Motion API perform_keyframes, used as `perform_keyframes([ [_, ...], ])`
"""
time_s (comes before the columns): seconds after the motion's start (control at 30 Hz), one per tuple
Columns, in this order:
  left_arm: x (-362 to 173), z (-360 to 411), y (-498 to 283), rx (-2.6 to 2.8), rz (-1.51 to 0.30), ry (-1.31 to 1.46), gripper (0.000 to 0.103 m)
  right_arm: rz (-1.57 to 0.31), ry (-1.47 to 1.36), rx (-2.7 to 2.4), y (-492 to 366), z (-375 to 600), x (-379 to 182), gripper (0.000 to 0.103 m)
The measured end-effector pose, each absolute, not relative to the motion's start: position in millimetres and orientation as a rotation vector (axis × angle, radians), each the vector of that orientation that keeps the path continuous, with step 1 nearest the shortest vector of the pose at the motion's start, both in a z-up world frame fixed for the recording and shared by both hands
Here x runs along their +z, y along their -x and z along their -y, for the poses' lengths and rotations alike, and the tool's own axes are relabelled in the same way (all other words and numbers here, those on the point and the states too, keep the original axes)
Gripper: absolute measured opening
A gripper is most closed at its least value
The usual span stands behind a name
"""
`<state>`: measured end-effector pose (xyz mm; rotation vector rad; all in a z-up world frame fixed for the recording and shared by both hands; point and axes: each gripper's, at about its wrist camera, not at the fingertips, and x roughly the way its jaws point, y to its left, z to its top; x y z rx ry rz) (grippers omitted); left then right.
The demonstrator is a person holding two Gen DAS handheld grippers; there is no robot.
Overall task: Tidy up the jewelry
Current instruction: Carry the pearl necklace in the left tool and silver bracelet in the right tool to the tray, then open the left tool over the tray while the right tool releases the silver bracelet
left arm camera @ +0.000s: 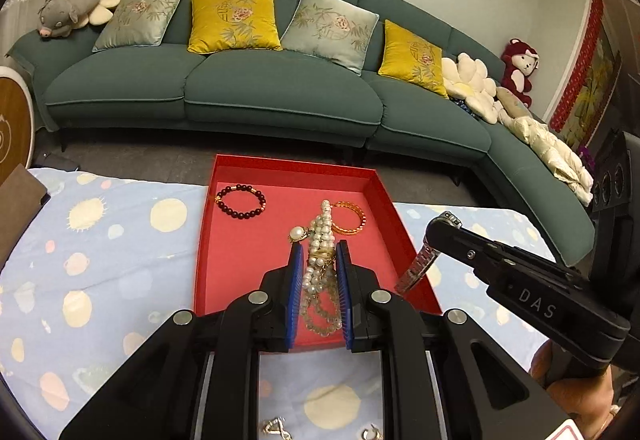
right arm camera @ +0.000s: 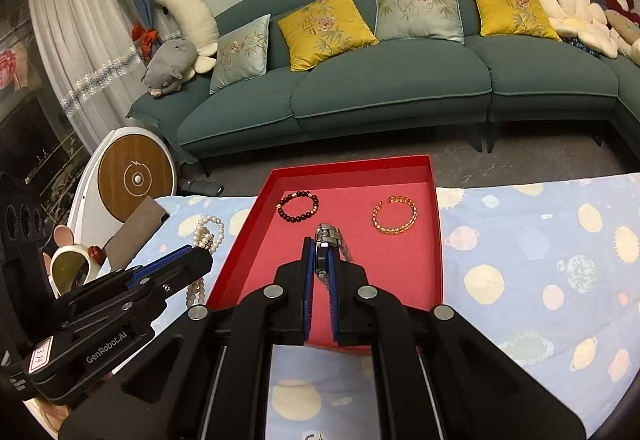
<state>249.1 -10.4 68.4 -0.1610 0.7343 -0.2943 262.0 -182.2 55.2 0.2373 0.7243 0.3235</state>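
Two bracelets lie in the red tray: dark beaded bracelet at 11 o'clock, gold chain bangle at 1 (well apart). Left gripper clamps a pearl necklace; right gripper pinches a metal watch above the tray.

Small trinkets — cut off by the bottom edge — unidentifiable.

The tray sits on the table, with the sofa beyond it. In the tray, the beaded bracelet lies far left and the chain bangle far right. Two small pieces lie on the table nearer than the tray.
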Motion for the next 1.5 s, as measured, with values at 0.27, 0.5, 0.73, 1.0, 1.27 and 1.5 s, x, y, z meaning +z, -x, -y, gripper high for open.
perform_keyframes([
  [0.27,27,1,-301,-0.25,-0.798,0.16,0.014,-0.822,-0.218,0.301,-311,176,7,0.006],
  [0.5,4,-6,-323,-0.191,-0.811,0.173,0.017,-0.842,-0.208,0.238,-334,181,-19,0.01],
  [0.73,21,-16,-318,-0.139,-0.751,0.18,0.046,-0.755,-0.209,0.16,-331,198,3,0.036],
  [1.0,81,-24,-265,-0.161,-0.68,0.167,0.046,-0.645,-0.178,0.164,-272,210,69,0.05],
  [1.27,75,-25,-173,-0.195,-0.731,0.17,0.046,-0.653,-0.134,0.208,-170,208,74,0.051],
  [1.5,37,-44,-115,-0.172,-0.831,0.235,0.046,-0.756,-0.069,0.295,-108,196,29,0.051],
])
